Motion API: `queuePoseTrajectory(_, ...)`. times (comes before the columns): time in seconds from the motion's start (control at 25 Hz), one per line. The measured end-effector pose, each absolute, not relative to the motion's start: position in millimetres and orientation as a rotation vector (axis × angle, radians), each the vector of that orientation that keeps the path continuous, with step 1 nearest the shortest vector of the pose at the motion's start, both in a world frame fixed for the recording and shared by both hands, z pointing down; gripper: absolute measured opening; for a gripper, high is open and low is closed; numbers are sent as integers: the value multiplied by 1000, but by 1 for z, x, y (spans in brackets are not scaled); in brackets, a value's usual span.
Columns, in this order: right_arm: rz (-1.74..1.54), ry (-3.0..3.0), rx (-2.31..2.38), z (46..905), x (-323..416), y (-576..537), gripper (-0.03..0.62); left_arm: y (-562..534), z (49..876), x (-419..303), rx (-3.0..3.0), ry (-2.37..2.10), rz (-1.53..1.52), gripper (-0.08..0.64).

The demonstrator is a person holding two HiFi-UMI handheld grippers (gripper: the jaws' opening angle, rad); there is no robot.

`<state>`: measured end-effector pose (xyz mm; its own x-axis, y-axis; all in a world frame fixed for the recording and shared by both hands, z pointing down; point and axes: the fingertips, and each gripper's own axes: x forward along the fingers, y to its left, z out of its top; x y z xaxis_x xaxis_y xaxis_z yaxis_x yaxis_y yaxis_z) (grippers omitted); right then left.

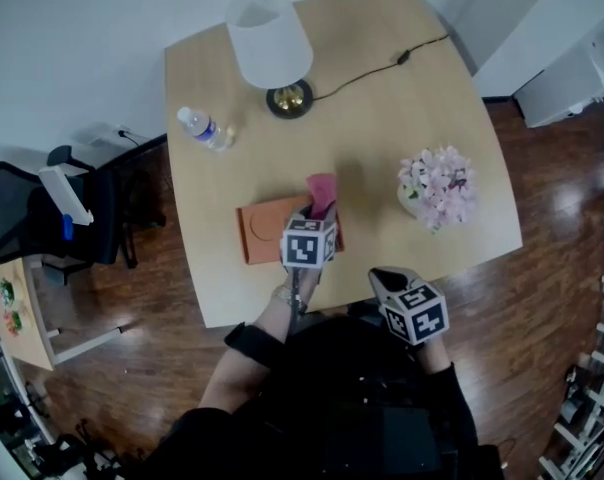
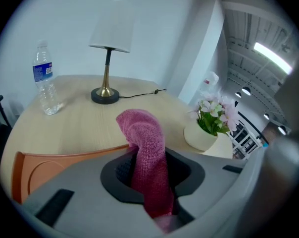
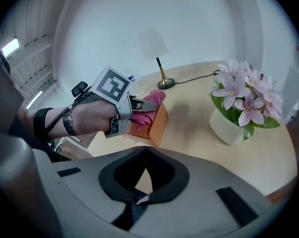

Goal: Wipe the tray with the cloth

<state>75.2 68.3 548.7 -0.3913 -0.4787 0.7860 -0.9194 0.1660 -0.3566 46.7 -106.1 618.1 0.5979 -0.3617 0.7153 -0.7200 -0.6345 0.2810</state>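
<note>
An orange tray (image 1: 264,230) lies on the wooden table (image 1: 382,138) near its front edge. A pink cloth (image 1: 322,192) stands bunched up over the tray's right part. My left gripper (image 1: 317,214) is shut on the cloth (image 2: 145,143), which runs up between the jaws; the tray (image 2: 34,165) shows below to the left. In the right gripper view the left gripper (image 3: 139,111) holds the cloth (image 3: 152,98) over the tray (image 3: 158,126). My right gripper (image 1: 384,279) hangs at the table's front edge, right of the tray, shut (image 3: 142,176) with nothing in it.
A lamp (image 1: 272,48) with a white shade stands at the back, its cord (image 1: 382,68) running right. A water bottle (image 1: 204,128) lies at the left. A pot of pink flowers (image 1: 437,188) sits at the right. A black chair (image 1: 52,213) stands off the table's left.
</note>
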Motion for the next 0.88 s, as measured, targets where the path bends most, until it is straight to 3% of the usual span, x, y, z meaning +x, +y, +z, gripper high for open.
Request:
queuePoseTrajectory(0.16, 1128, -1962, 1289, 549, 76, 61, 8, -112, 621, 12, 2264, -947, 899, 100)
queuePoseTrajectory(0.48, 1094, -2004, 1187, 551, 46, 48, 8, -137, 622, -129, 2147, -1192, 1036, 100)
queuePoseTrajectory(0.88, 1100, -1997, 1206, 548, 34, 51, 8, -123, 599, -114, 2184, -1090, 942, 100)
